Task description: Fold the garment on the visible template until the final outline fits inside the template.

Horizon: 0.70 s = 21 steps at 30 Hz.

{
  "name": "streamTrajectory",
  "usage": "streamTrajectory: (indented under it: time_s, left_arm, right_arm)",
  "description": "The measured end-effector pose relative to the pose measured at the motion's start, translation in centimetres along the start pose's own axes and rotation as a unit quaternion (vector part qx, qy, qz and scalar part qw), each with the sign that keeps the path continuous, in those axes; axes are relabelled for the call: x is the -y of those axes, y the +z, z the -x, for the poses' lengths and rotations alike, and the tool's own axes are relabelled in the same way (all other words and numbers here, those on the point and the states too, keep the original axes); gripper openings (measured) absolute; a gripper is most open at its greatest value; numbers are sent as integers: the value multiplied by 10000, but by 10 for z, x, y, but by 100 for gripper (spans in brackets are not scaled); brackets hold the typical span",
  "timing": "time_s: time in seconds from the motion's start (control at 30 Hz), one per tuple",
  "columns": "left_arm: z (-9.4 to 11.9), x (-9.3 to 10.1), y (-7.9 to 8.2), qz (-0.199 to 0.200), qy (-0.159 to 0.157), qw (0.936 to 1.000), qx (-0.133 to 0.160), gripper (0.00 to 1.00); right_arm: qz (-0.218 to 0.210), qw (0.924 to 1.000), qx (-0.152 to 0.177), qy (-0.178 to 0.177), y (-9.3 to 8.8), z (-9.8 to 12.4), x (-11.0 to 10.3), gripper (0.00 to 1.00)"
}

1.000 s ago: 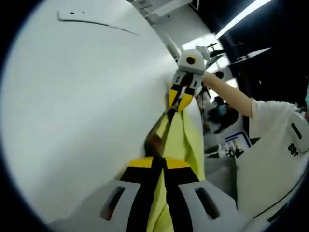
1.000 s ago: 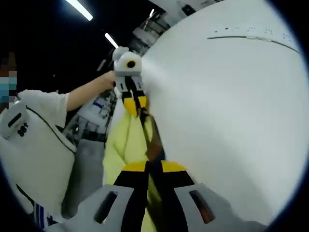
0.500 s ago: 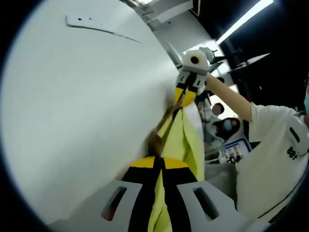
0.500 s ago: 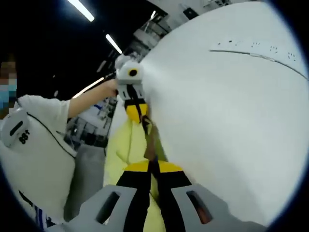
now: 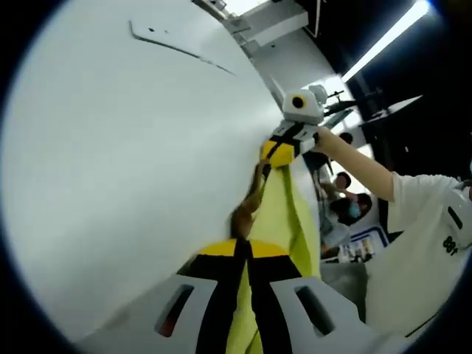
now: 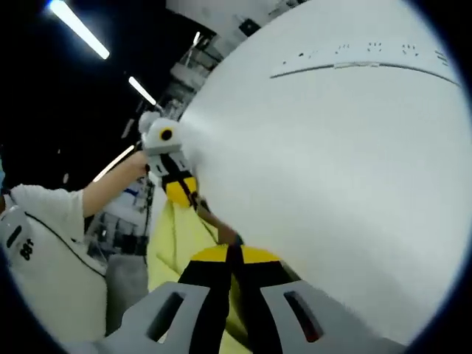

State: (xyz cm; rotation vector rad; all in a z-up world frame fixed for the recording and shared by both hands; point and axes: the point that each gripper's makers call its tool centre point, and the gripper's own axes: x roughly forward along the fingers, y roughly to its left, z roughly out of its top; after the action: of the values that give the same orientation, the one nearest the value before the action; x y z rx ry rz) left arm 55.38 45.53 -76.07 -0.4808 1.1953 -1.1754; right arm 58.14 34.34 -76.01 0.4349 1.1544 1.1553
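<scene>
Both grippers, left gripper (image 5: 243, 254) and right gripper (image 6: 232, 258), are clamped on the yellow garment (image 5: 284, 221), stretched toward 12 o'clock for spreading on the white table (image 5: 125, 169)

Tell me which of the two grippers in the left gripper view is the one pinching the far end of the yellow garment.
The right gripper, reaching in beside the person's forearm, pinches the yellow garment's far end. The left gripper clamps the near end.

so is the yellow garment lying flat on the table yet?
No, the yellow garment hangs by the table edge, pinched by both grippers.
</scene>
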Motion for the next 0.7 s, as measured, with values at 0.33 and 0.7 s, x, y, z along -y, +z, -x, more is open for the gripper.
streamTrajectory:
  time_s: [0.33,0.7]
  left_arm:
    - [3,-5,14,108,68,9989,445,1]
    - [-1,-5,30,223,112,9969,752,0]
  right_arm:
    - [316,9971,629,-296,11,4,11,5]
    - [-45,9966,792,-234,-2,15,6,4]
